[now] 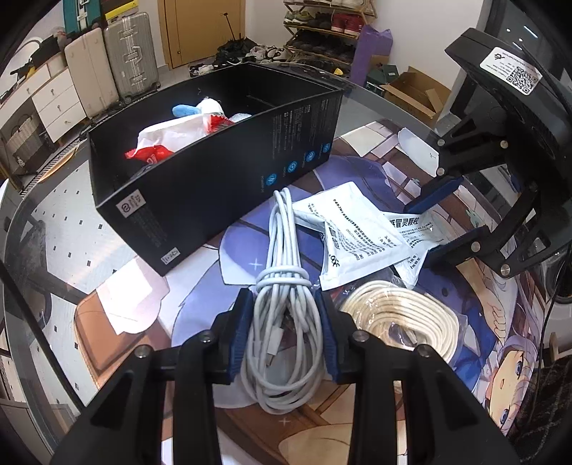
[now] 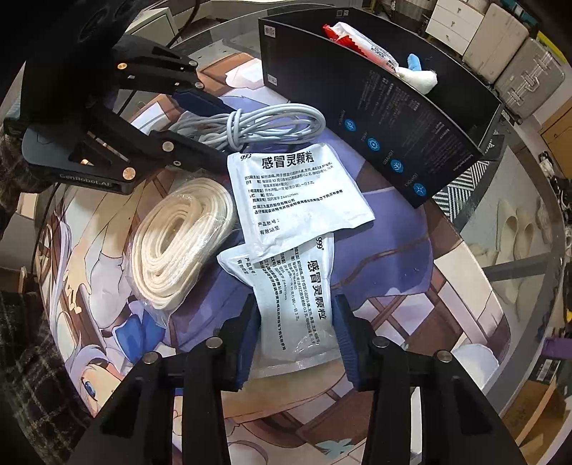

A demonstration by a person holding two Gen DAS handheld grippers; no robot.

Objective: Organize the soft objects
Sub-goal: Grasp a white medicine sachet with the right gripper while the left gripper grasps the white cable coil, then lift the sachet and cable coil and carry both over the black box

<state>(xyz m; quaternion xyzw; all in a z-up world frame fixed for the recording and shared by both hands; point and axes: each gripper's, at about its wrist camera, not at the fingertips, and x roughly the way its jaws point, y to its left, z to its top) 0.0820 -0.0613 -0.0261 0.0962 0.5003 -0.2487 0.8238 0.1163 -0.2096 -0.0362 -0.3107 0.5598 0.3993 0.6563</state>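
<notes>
My left gripper (image 1: 284, 304) stands astride a coiled white cable (image 1: 282, 286) on the printed mat, its blue pads against the bundle's sides. The same cable shows in the right wrist view (image 2: 257, 125). My right gripper (image 2: 295, 311) is open around a white medicine sachet (image 2: 296, 307) that lies flat on the mat; it also shows in the left wrist view (image 1: 443, 229), open above the sachets. A second sachet (image 2: 296, 193) overlaps the first. A cream cable in clear plastic (image 2: 178, 239) lies beside them. A black box (image 1: 214, 171) holds a red-and-white packet (image 1: 168, 139) and a blue-and-white plush (image 1: 200, 107).
The printed mat (image 1: 464, 339) covers a round glass table (image 1: 46, 221). Suitcases (image 1: 111, 60), white drawers and a shoe rack (image 1: 329, 25) stand beyond the table. An open cardboard box (image 1: 414, 93) sits on the floor.
</notes>
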